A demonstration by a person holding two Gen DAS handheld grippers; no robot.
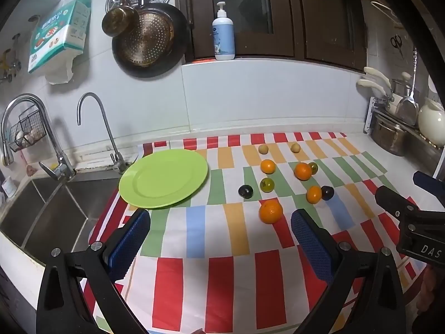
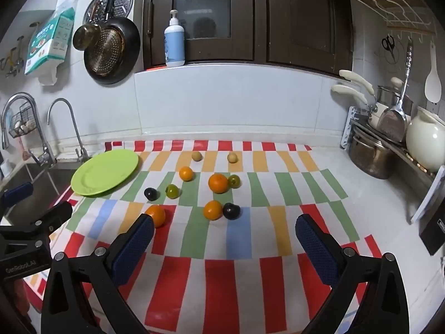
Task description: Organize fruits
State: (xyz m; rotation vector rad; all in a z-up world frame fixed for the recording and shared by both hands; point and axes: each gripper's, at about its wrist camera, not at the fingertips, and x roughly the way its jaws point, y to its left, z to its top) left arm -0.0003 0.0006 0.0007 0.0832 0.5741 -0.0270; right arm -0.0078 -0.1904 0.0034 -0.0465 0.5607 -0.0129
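An empty green plate [image 1: 163,178] [image 2: 105,176] sits at the left of the striped cloth, by the sink. Several small fruits lie loose to its right: oranges, the nearest [image 1: 270,211] [image 2: 156,215], two dark plums [image 1: 245,191] [image 2: 231,210], two green fruits [image 1: 267,185] [image 2: 172,191] and two tan ones [image 1: 263,149] [image 2: 232,157]. My left gripper [image 1: 221,222] is open and empty, above the cloth in front of the plate and nearest orange. My right gripper [image 2: 224,229] is open and empty, in front of the fruits.
A steel sink [image 1: 47,208] with two taps lies left of the cloth. A rack with pots, a ladle and a cream jug [image 2: 389,144] stands at the right. Pans hang on the tiled wall; a pump bottle [image 1: 223,34] stands on the window ledge.
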